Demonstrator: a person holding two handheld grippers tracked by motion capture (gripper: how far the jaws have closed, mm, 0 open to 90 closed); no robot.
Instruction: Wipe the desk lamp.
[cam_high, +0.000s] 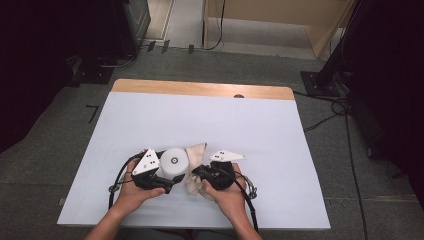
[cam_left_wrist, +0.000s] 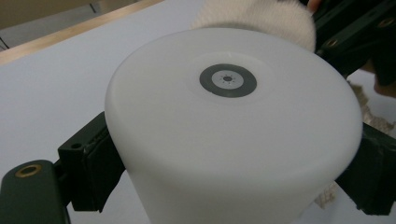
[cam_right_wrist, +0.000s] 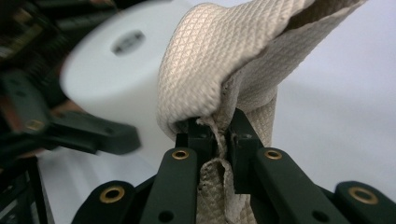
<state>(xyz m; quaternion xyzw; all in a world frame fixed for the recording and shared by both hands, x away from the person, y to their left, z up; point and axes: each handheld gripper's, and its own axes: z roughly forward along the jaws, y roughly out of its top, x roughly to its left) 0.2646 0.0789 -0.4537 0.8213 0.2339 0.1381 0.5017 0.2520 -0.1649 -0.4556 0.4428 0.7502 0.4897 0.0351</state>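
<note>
Between the left gripper (cam_left_wrist: 233, 177)'s jaws the white cylinder (cam_left_wrist: 233, 126) stands clamped; just beside it the right gripper (cam_right_wrist: 217, 135) pinches the beige cloth (cam_right_wrist: 224, 70). Wiping too hard could tip the cylinder, and the cloth's thin-looking hold might slip.

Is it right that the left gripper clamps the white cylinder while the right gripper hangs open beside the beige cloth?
Not quite. The right gripper is not open: the right gripper view shows its jaws shut on a fold of the beige cloth. The rest stands: the left gripper does clamp the white cylinder by its sides.
</note>
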